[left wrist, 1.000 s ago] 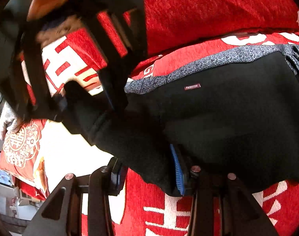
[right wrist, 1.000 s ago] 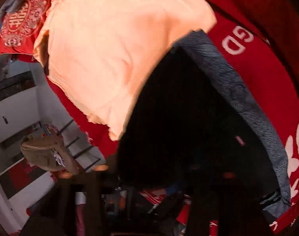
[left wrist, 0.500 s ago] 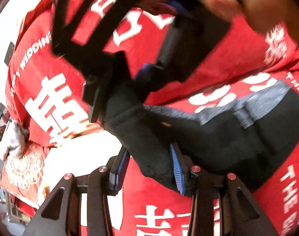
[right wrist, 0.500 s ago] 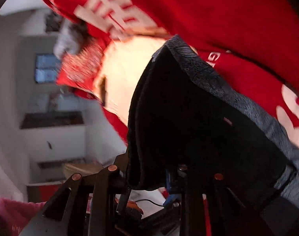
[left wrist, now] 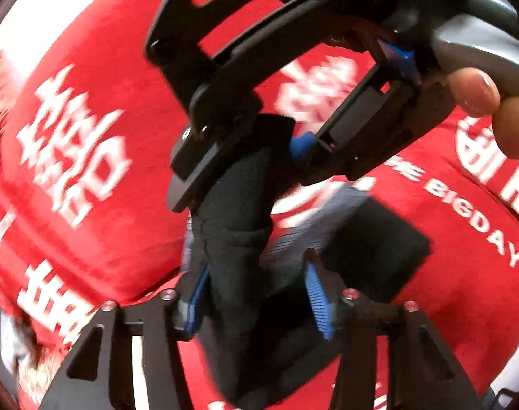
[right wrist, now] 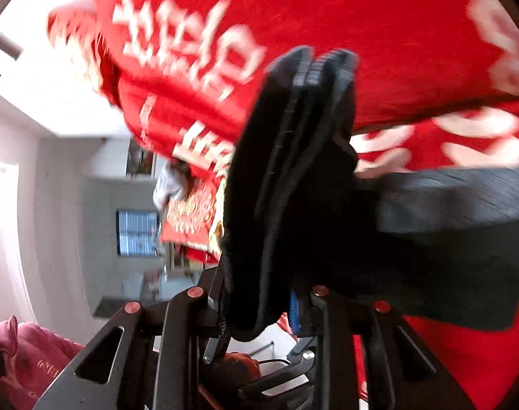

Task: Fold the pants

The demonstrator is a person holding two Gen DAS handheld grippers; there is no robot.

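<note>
The black pants (left wrist: 239, 212) with a grey waistband (left wrist: 314, 218) hang lifted above the red printed bedspread (left wrist: 88, 205). My left gripper (left wrist: 256, 294) holds a thick black fold between its blue pads. My right gripper (left wrist: 293, 143) shows in the left wrist view just above it, clamped on the same bunch of cloth. In the right wrist view the right gripper (right wrist: 259, 307) is shut on stacked black layers of the pants (right wrist: 293, 177), which trail off to the right (right wrist: 447, 239).
The red bedspread (right wrist: 362, 34) with white lettering covers the bed under both grippers. A person's thumb (left wrist: 475, 92) holds the right gripper's handle. A red embroidered pillow (right wrist: 187, 218), a window (right wrist: 136, 232) and white walls lie beyond the bed. Pink cloth (right wrist: 27, 358) is at lower left.
Both grippers have lifted the pants off the bed and swung them over the red bedspread. The grippers have come closer together, and the cloth now hangs bunched between them.
</note>
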